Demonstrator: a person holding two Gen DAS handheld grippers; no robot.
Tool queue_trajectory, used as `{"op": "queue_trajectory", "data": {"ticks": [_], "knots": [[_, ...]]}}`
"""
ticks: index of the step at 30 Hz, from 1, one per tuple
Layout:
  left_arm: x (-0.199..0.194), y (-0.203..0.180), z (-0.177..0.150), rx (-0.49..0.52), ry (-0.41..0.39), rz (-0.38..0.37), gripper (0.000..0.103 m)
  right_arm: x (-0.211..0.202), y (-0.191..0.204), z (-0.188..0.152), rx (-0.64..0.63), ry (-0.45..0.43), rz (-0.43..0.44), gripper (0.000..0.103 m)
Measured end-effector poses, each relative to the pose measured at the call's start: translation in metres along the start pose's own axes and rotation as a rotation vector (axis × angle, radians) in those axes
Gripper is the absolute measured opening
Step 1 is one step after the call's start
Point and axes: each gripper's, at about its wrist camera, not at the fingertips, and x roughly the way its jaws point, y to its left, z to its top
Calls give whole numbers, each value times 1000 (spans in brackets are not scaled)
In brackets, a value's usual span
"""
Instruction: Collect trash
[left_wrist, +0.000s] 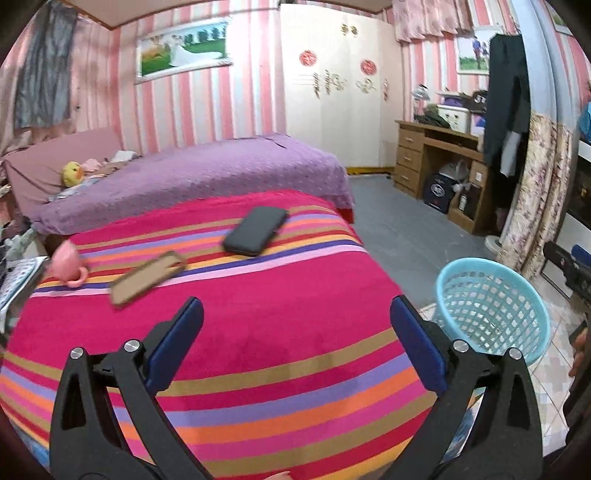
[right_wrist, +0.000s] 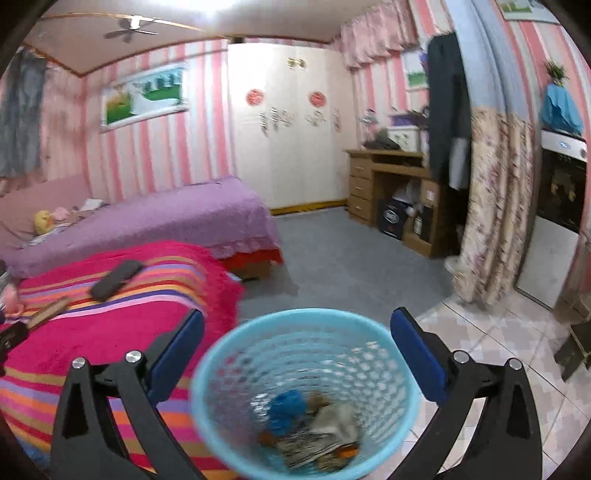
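Note:
A light blue mesh basket (right_wrist: 258, 343) stands on the floor beside the striped bed. It holds crumpled trash (right_wrist: 317, 432): a blue wad, grey paper and printed wrappers. My right gripper (right_wrist: 297, 328) is open and empty, directly above the basket's mouth. My left gripper (left_wrist: 295, 317) is open and empty, above the pink striped blanket (left_wrist: 258, 332). The basket also shows in the left wrist view (left_wrist: 491, 306), to the right of the bed.
On the striped blanket lie a black phone (left_wrist: 255, 230), a brown flat case (left_wrist: 146, 277) and a pink cup (left_wrist: 68, 264). A purple bed (left_wrist: 207, 173) stands behind. A wooden desk (left_wrist: 436, 158), a white wardrobe (left_wrist: 332, 92) and a floral curtain (right_wrist: 491, 206) line the far side.

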Motion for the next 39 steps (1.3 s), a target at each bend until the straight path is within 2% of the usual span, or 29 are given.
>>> {"op": "queue_trajectory", "data": {"ticks": [9,18,23,27,39], "knots": [[-55,51,-39,-17,-25,50,98,-51,93,-44,-74,63,167,98],[-74,78,-65,-69,-51,85,98,-78,152,-67,-197,19,214,98],[-76,82,-69,-59,-80,107,98,-86,166,-69,-230,-19,219,98],[-70,88,-71,-58,-72,114,98,-88,175,-69,-250,-36,224,98],[-63,95,-71,-78,-70,113,98,-83,176,-68,-257,-33,217,98]]}}
